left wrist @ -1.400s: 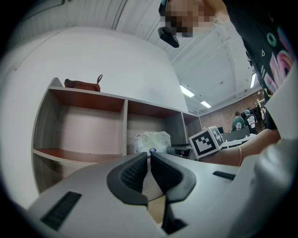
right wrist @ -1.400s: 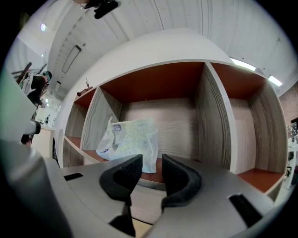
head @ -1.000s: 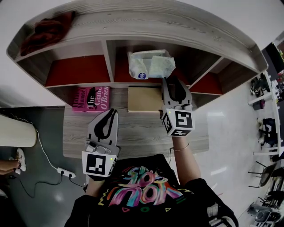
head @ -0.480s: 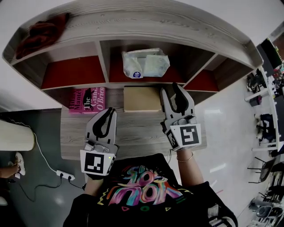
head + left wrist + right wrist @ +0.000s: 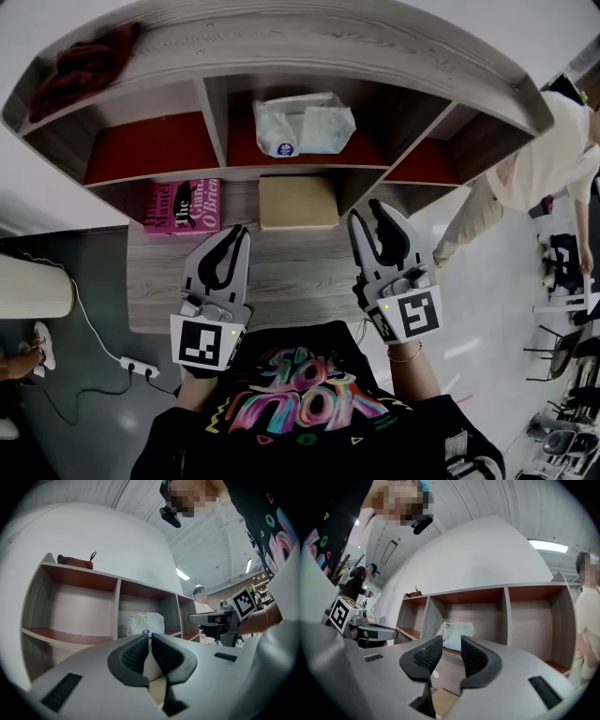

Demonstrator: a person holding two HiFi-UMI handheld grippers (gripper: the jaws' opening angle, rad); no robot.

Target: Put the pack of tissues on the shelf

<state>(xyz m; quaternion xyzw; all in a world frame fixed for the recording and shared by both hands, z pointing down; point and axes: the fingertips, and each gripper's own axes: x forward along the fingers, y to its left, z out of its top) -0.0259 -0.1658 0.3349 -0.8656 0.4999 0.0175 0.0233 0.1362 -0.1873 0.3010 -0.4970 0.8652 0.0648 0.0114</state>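
We find the pack of tissues (image 5: 303, 123) lying in the middle compartment of the shelf (image 5: 328, 47), on its red floor, touched by neither tool. Its wrapper is translucent white, and a small round blue label faces the front of the shelf; we cannot read the print in any view. On the table (image 5: 291, 272) at the foot of the shelf, a flat tan box (image 5: 297, 202) sits under the middle compartment. A pink book (image 5: 181, 205) sits under the left one; its white cover lettering seems to include "The" and "O'Brien", the rest unclear. Nearer us than the shelf, both tools hover over the table. The left hand-held gripper (image 5: 239, 234) is clenched on nothing, its dark pads all but meeting in its own view. The right hand-held gripper (image 5: 367, 214) is released, its jaws apart with only the pack and the shelf seen beyond the gap. Only the head view shows the book, and a person (image 5: 534, 169) standing right of the shelf. The left gripper view alone shows that the dark red heap on the shelf's top left end is a bag (image 5: 75, 562) with a looped handle.
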